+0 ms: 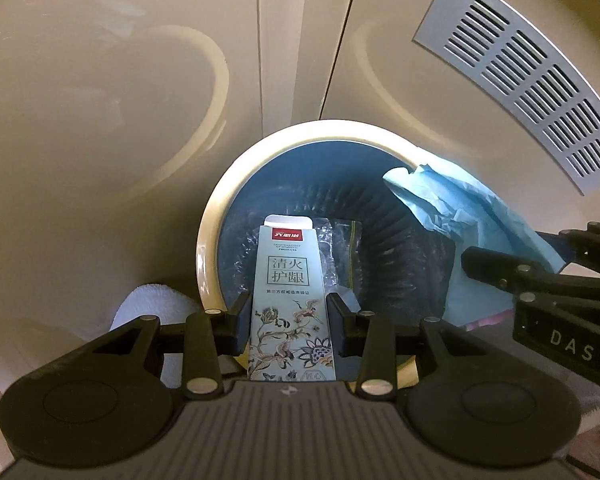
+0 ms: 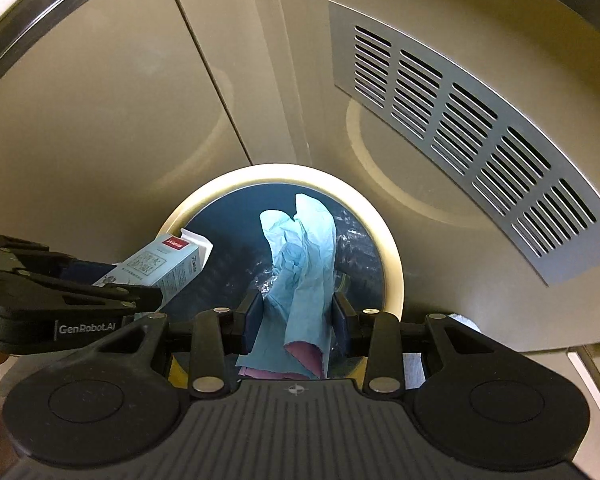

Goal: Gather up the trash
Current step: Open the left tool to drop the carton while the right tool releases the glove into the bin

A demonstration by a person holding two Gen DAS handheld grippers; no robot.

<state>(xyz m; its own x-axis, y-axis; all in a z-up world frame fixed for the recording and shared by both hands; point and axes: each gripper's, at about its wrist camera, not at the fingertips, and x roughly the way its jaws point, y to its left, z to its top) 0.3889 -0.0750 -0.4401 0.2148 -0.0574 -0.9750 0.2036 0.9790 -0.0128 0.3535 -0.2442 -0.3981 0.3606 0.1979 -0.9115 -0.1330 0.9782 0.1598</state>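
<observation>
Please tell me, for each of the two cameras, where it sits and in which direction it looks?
Left wrist view: sits on the left hand-held gripper, looking down into the trash bin; its fingers clamp a toothpaste box; the right gripper enters at the right edge.
Right wrist view: sits on the right hand-held gripper, facing the same bin; its fingers clamp a blue paper sheet; the left gripper enters at the left edge.
Shared: bin, box, blue sheet, metal vent grille, beige cabinet panels.

Dim warm light, glare on the bin rim point(image 1: 220, 200), fisheye-bent edges.
</observation>
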